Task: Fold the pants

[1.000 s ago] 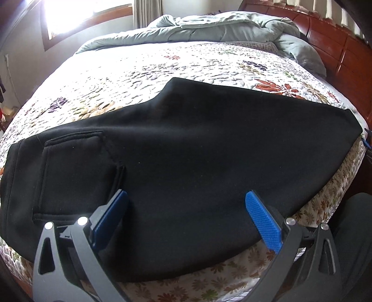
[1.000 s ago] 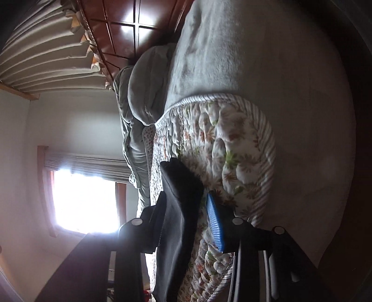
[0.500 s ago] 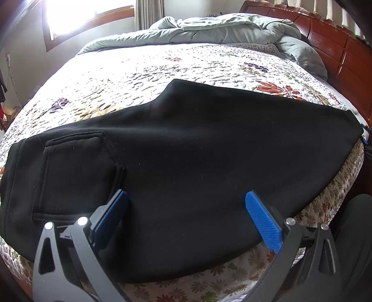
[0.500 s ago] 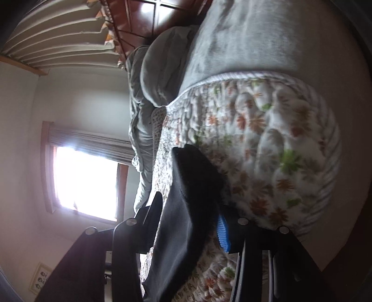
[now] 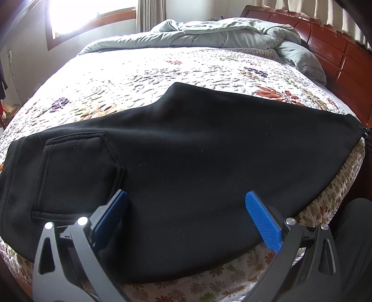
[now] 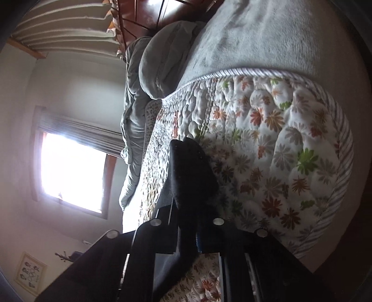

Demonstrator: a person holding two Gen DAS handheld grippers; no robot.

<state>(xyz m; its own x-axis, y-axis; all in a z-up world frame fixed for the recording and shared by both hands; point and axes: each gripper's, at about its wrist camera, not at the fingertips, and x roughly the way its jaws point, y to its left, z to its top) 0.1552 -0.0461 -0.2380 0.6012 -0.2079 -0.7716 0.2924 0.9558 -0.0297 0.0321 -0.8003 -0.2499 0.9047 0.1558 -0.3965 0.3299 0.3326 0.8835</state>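
Black pants (image 5: 186, 162) flat on the quilted bed (image 5: 139, 76), left gripper (image 5: 186, 206) fingers wide apart above them (nothing held), right gripper (image 6: 186, 234) fingers just closed, pinching the pants' end.

I see strong daylight pouring from the wood-framed window (image 5: 76, 18), all white glare. My right view is dim and soft. Both pictures bend at the edges.
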